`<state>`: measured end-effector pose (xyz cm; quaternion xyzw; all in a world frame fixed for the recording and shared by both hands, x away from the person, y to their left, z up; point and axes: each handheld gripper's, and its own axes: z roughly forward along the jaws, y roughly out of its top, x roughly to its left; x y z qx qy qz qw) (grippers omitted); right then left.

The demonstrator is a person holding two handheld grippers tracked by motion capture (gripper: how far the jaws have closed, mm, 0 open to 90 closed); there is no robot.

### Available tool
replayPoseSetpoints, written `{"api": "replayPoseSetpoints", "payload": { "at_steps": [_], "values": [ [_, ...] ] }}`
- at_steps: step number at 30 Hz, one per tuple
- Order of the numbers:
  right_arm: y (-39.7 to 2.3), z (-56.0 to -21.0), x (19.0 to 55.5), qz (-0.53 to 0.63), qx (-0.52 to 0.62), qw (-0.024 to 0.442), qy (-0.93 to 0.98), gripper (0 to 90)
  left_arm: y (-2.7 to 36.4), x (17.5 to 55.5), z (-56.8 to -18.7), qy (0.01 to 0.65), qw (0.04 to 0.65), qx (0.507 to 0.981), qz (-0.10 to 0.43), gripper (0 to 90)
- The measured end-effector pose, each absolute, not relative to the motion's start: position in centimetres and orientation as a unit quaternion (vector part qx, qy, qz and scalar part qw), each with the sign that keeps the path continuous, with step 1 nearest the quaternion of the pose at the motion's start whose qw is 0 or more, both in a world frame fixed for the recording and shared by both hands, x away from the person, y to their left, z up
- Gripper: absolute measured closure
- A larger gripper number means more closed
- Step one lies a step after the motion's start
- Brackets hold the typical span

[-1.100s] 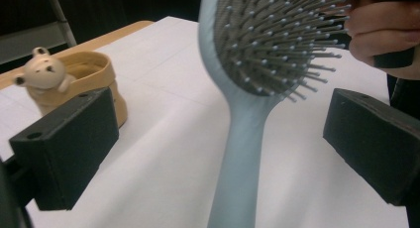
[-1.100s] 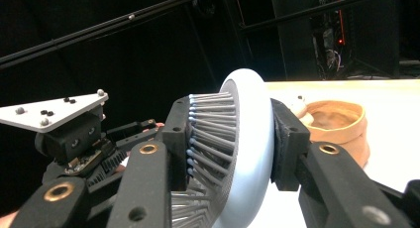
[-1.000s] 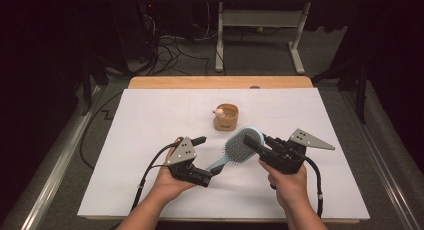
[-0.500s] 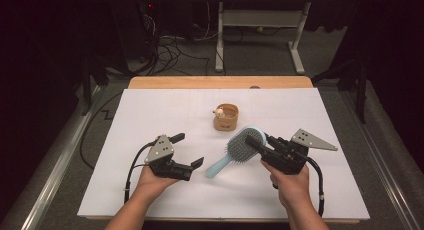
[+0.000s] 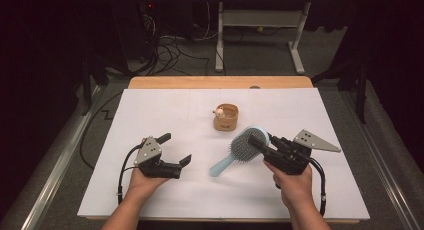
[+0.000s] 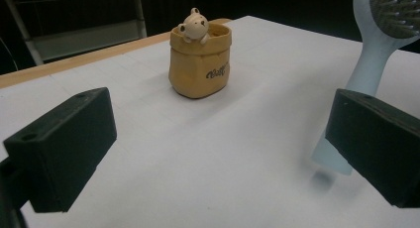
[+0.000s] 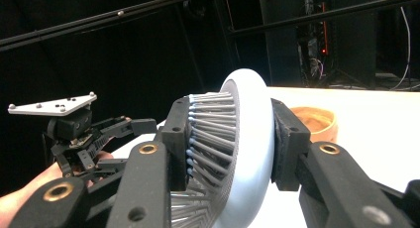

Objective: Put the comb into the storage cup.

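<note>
Pale-blue hairbrush [image 5: 239, 151] clamped by our right gripper [image 5: 256, 142] | left gripper [image 5: 175, 149] open, empty | we steady the head, handle toward pot [image 5: 226, 117].

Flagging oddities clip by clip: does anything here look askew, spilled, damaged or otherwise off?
Nothing spilled or damaged. One unusual point: the right gripper is shut on the light-blue hairbrush across its bristled head, not its handle, so the handle hangs free toward the white table cover. The tan bear pot stands upright.

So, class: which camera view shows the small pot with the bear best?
The left gripper view: the pot is near, whole, lettering visible. The high view shows it small from above; the right gripper view catches just its rim behind the hairbrush.
</note>
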<state>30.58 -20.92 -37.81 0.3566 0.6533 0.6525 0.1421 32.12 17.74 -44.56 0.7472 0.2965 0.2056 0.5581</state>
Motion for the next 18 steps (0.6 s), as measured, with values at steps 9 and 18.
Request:
{"api": "replayPoseSetpoints", "payload": {
  "at_steps": [9, 18],
  "values": [
    [-21.9, -37.5, 30.4, 0.652, 0.357, 0.162, 0.649, 61.0, 18.9, 32.2, -44.7, 0.307, 0.565, 0.736, 0.21, 0.0],
    [-23.0, -37.1, 30.1, 0.652, 0.355, 0.186, 0.643, 61.0, 19.2, 31.8, -44.6, 0.301, 0.563, 0.738, 0.219, 0.0]
  ]
}}
